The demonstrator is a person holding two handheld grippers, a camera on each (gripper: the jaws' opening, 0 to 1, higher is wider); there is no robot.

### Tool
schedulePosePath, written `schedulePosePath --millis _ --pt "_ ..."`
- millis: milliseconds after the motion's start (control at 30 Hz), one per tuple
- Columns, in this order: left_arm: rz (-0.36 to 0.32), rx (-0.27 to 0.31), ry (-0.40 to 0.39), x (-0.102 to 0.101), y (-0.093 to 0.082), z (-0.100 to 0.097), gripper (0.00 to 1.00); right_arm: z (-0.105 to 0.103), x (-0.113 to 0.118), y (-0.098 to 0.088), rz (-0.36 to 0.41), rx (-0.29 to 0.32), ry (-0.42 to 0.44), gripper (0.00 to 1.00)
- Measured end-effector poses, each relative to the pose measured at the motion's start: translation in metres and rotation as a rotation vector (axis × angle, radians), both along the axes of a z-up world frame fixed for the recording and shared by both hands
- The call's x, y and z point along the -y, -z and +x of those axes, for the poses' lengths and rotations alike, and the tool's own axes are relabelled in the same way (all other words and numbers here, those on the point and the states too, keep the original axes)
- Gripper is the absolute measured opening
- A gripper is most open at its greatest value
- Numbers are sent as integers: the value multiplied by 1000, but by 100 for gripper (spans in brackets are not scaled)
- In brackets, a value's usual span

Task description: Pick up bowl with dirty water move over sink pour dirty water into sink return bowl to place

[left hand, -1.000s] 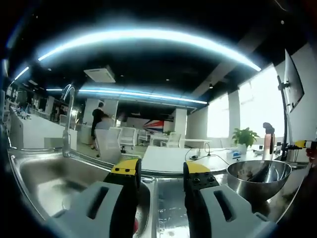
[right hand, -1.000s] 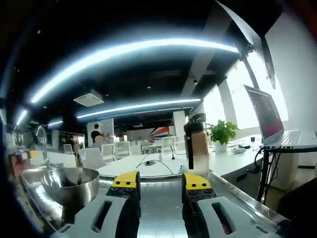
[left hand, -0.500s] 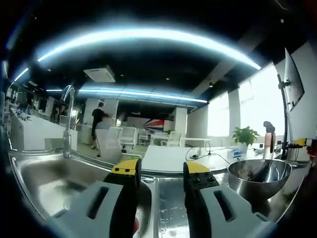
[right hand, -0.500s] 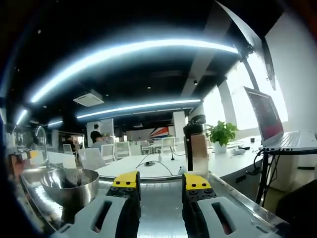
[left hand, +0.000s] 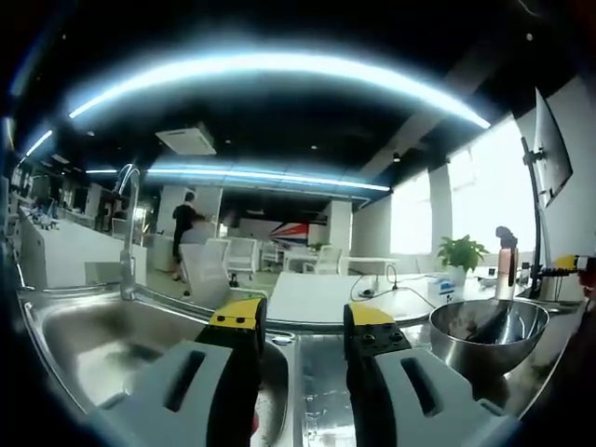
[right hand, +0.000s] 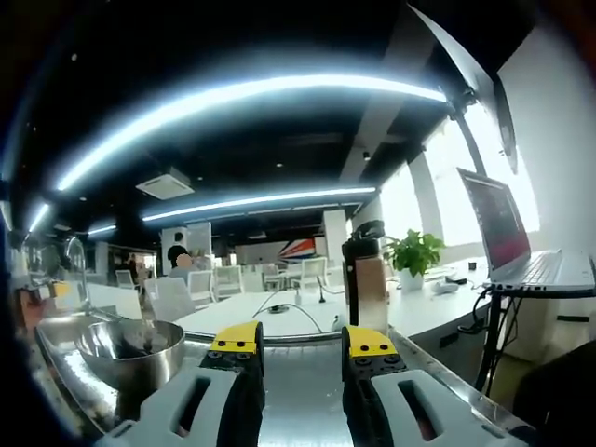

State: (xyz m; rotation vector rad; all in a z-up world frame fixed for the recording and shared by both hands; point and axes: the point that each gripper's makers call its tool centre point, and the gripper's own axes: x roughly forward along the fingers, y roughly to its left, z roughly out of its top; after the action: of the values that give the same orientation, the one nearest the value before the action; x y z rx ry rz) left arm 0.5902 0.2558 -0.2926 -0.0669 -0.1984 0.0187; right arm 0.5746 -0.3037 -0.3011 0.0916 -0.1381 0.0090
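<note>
Nothing much has shifted: my left gripper point(left hand: 298, 321) and right gripper point(right hand: 300, 340) hang released, so next I grasp the bowl point(right hand: 128, 347) beside the sink point(left hand: 65, 321).

Both grippers have grey jaws with yellow tips.

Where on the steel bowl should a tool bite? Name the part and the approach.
Grip the bowl's thin upper rim, one jaw inside, one outside. Its round sides look too wide to span. Probably come in with the right tool, which has the bowl close alongside.
</note>
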Motion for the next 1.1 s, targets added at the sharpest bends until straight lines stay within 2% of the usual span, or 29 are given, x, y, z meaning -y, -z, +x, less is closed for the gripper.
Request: schedulePosePath --millis 600,733,1100 --pt "46 -15 13 3 -11 0 33 -6 -1 -20 -26 11 -4 28" --pt "46 -32 23 3 -10 0 33 -7 -2 -27 -49 15 -6 28" --pt "81 -33 39 6 -21 2 33 -5 -10 -45 -83 32 -23 28"
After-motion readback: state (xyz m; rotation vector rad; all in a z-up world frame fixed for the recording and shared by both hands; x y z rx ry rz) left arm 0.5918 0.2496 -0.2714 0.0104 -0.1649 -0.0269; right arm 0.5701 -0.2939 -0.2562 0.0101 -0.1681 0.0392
